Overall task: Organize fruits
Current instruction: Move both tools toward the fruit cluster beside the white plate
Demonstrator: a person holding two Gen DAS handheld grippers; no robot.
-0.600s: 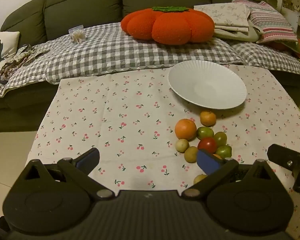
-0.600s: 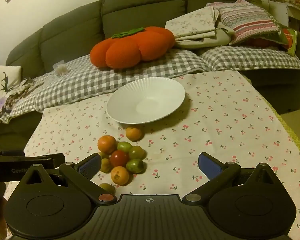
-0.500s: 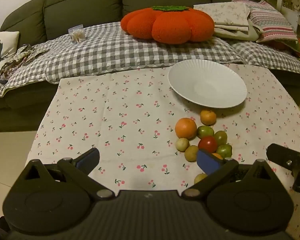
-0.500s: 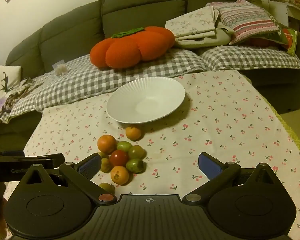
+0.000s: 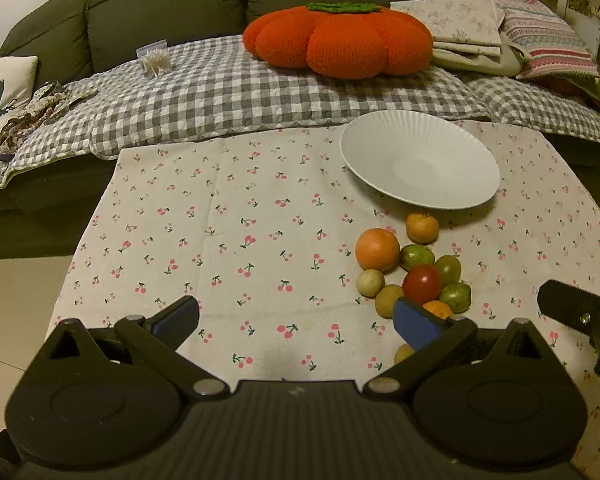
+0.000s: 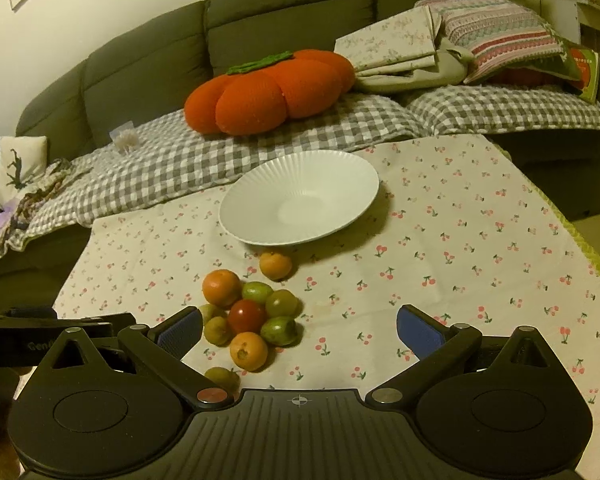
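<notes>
1. Left wrist view: nothing has shifted against the pictures from half a second before. The left tongs [image 5: 296, 320] hang wide open and empty above the cherry-print counter [image 5: 228, 240]. The white plate [image 5: 420, 164] is bare. The fruits lie in a cluster on the near side of the plate: a small orange [image 5: 421, 227] just beside its rim, a larger orange [image 5: 377, 249] and a red tomato [image 5: 421, 284] further from it.

2. Right wrist view: the same stillness. The right tongs [image 6: 299, 330] also stand fully open, holding nothing. The fruit cluster, with the red tomato [image 6: 246, 316] in its middle, sits on the near side of the plate [image 6: 300, 196].

3. Meaning: no fruit is yet on the plate; I judge the sorting has not begun, and a first pick is due.
</notes>
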